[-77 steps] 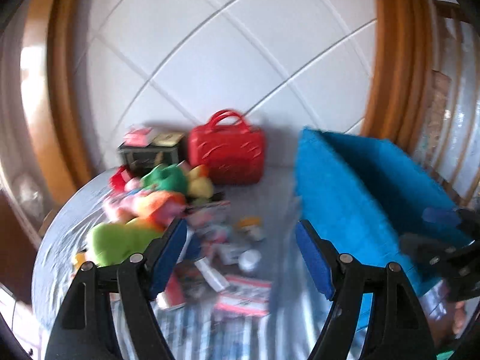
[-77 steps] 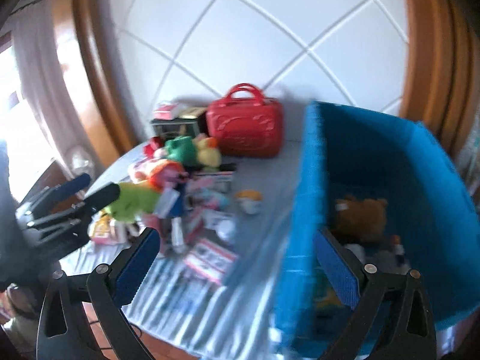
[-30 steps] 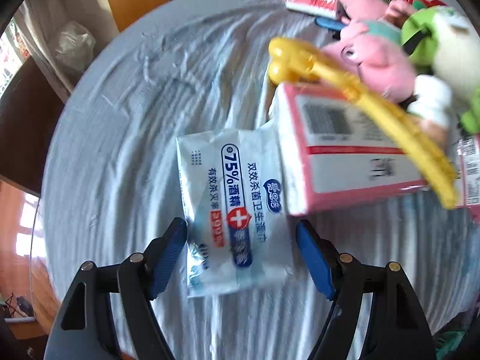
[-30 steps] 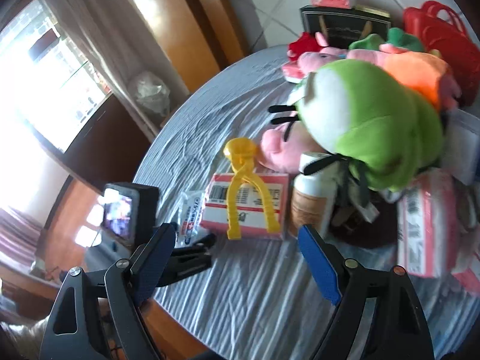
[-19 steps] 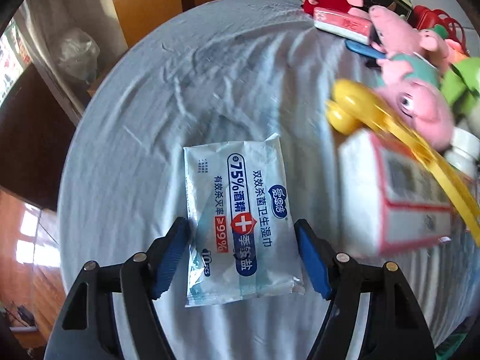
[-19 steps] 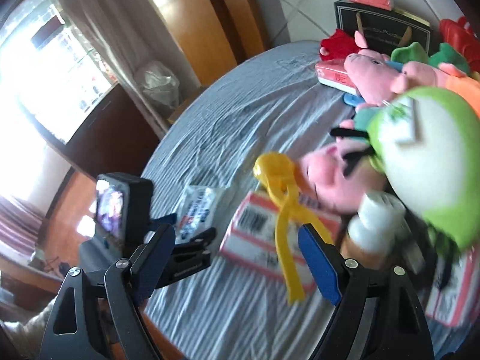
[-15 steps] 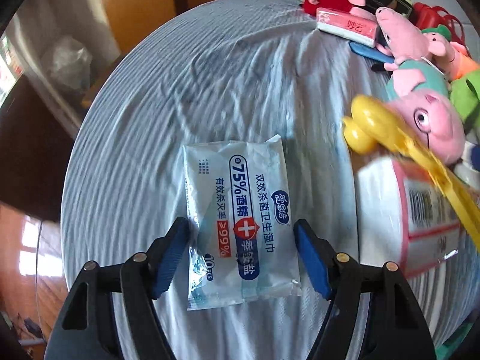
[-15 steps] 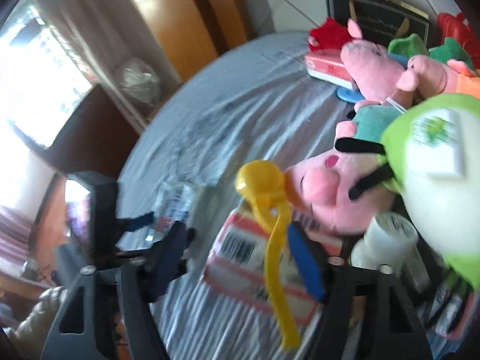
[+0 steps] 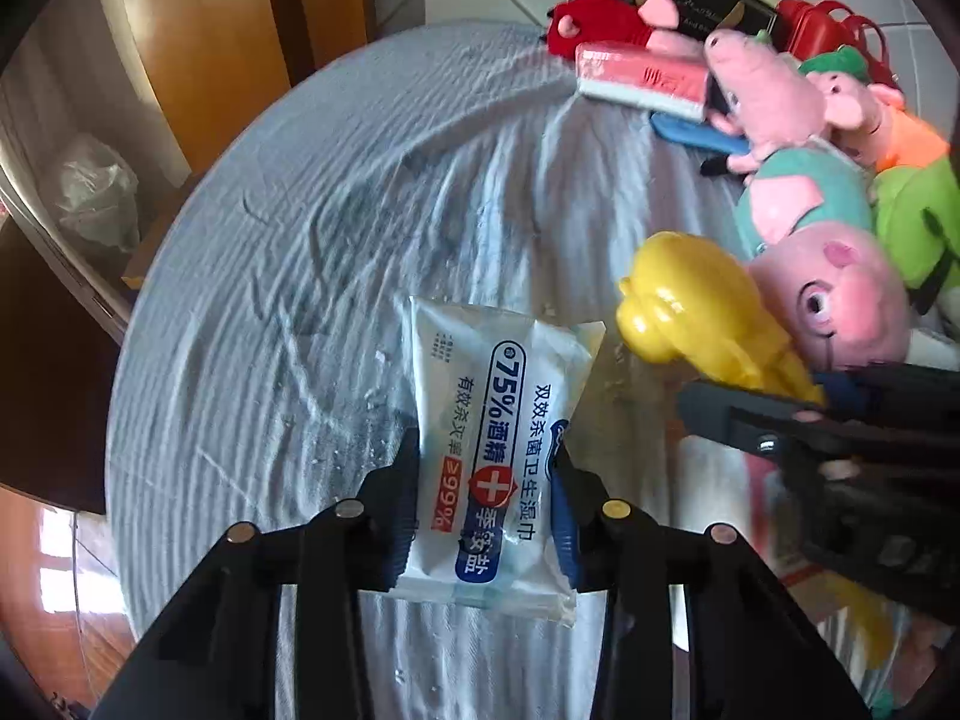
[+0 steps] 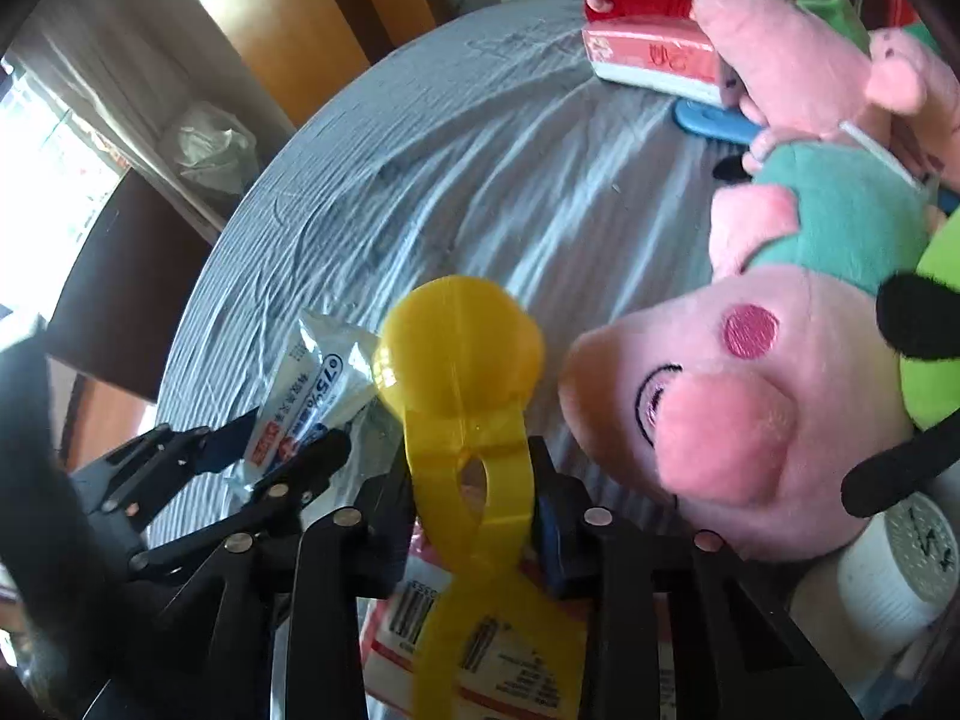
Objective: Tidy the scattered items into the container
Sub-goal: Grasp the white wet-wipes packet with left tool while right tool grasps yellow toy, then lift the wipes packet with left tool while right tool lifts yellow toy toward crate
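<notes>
**Both grippers closing at once: wipes on the left, yellow clamp on the right**

Already the left gripper (image 9: 485,501) has its jaws closing on the wipes pack (image 9: 498,450), pads pressed against its two long edges. The pack's long axis runs straight ahead along the fingers, far end pointing away over the grey tablecloth (image 9: 336,252).

The right gripper (image 10: 474,516) sits just to the right of the left one, jaws closing on the neck of the yellow clamp toy (image 10: 462,372). Its round head lies ahead of the fingertips; its handles trail back under the tool over a pink-bordered barcode box (image 10: 420,618).

Legible on the pack: "75%", a red cross, "≥99%", Chinese text. The box's print is probably unreadable here.

No container shows in either view; each lift presumably swings away from the pig plush (image 10: 738,408).
</notes>
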Tool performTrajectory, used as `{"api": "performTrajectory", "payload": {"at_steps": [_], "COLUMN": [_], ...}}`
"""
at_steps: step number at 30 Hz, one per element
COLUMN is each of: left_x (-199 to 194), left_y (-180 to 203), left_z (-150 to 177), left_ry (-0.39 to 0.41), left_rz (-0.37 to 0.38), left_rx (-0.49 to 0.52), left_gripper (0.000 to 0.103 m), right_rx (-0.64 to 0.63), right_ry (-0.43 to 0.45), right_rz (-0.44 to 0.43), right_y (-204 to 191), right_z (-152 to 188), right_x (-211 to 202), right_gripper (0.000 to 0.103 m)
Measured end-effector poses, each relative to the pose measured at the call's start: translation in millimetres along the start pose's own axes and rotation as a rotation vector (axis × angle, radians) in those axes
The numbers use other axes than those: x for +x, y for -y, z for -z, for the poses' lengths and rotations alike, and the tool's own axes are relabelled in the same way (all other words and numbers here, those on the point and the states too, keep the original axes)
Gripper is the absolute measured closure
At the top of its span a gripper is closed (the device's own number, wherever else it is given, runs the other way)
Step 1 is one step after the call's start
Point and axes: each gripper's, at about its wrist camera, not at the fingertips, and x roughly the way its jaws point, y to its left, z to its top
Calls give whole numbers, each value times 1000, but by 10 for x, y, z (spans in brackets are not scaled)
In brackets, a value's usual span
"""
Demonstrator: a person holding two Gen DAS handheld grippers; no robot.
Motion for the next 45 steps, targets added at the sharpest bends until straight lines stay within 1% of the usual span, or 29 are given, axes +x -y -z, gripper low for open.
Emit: {"api": "performTrajectory", "payload": {"at_steps": [4,8,12,17,19,21,23,25,28,31,34,37,41,45], "left_x": [-237,-516,-828,-1317,-1506,-1707,-1875,-2090,-2319,-2480,-2571,-2648,-2726,-2842], "left_y": [40,85,233,423,527,634,728,854,1008,1122,1271,1469,1833,2252], "left_z": [-52,-117,-166,-122,-100,-89,-84,-83,-70,4,95,169,273,399], "left_ry": [57,117,180,272,304,334,358,399,446,477,493,489,491,497], "left_rz": [-16,-26,-51,-76,-91,-87,-72,-47,7,65,121,173,230,278], "left_rx": [-4,-21,-28,-47,-54,-52,-38,1,59,99,141,177,234,291], "left_gripper": [67,67,67,67,67,67,67,67,67,67,67,67,67,67], "right_rx": [-8,-25,-46,-86,-103,-110,-108,-99,-45,8,58,106,172,244], "right_ry": [41,103,159,265,311,350,391,433,504,542,578,596,615,642], "right_rz": [-24,-41,-53,-58,-52,-45,-25,4,64,125,206,269,338,393], "right_y": [-59,-89,-92,-76,-47,-13,23,39,91,141,194,293,524,841], "right_z": [-60,-101,-100,-53,16,87,173,248,412,583,810,1068,1392,1736], "right_x": [-188,-498,-845,-1439,-1696,-1953,-2218,-2438,-2786,-3058,-3339,-3595,-3899,-4201], "right_gripper": [70,70,70,70,70,70,70,70,70,70,70,70,70,70]}}
